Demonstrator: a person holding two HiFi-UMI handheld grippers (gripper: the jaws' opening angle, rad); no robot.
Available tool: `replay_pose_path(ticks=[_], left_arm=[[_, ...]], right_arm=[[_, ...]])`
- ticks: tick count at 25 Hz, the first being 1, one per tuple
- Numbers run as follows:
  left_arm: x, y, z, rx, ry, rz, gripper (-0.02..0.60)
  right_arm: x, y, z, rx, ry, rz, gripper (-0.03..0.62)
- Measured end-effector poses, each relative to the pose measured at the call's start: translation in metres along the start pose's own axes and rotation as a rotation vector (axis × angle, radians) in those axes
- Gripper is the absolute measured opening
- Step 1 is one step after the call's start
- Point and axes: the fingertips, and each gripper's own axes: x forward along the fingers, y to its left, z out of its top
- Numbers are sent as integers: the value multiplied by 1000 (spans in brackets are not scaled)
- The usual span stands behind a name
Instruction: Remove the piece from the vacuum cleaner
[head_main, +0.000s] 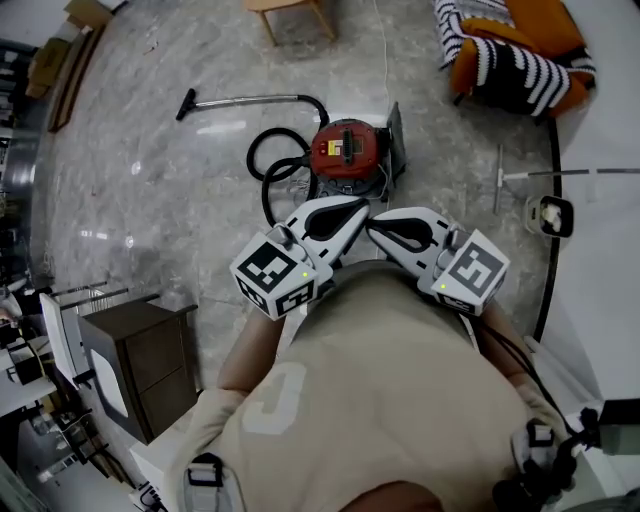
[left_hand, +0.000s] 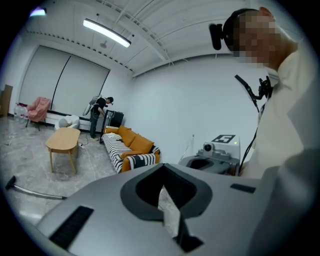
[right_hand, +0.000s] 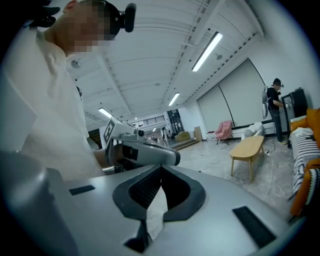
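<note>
The red vacuum cleaner (head_main: 345, 150) stands on the marble floor ahead of me. Its black hose (head_main: 268, 165) loops to the left and runs into a metal wand (head_main: 245, 99) that ends in a dark nozzle (head_main: 186, 104). I hold both grippers close to my chest, well short of the vacuum and above it. My left gripper (head_main: 358, 206) is shut with nothing in it, and its jaws meet at the tip (left_hand: 162, 169). My right gripper (head_main: 372, 228) is likewise shut and empty (right_hand: 160, 169). The two tips point toward each other, almost touching.
An orange sofa with a striped blanket (head_main: 515, 50) stands at the far right, and a wooden table (head_main: 290, 10) beyond the vacuum. A dark cabinet (head_main: 140, 365) is at my near left. Another person (left_hand: 97, 117) stands far across the room.
</note>
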Motion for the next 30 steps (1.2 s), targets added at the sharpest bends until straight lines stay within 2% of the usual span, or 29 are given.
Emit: replay_pose_path(ticks=[3,7,10,14,19,21,24,26,30], left_arm=[[9,-8,-16,66,83,45,5],[14,-7,-18,2,79,99,5],[17,-6,-13,-13,69,117,4],[23,-11,-3,-29,36,73,3],[34,-13,-11,1,60,15,5],[36,-5,-17,21,84,27,5],[34,21,-25,69,132,98,5],[29,36,-26,75,141,118,5],[14,65,-28,66,144,136,5]], right_arm=[[-17,-6,3,17,-50,26,2],[-26,-9,-4,45,-61,60,2],[-31,-13,-8,66,-71,67,2],[-33,-14,-13,81,-70,71,2],[-34,-21,-15,79,-61,25,2],[-35,-26,-16,79,-52,-8,2],[-32,-39,-21,100,-23,-78,2],[-26,-45,-25,129,2,-103,2],[-1,-42,-23,159,40,-50,2]])
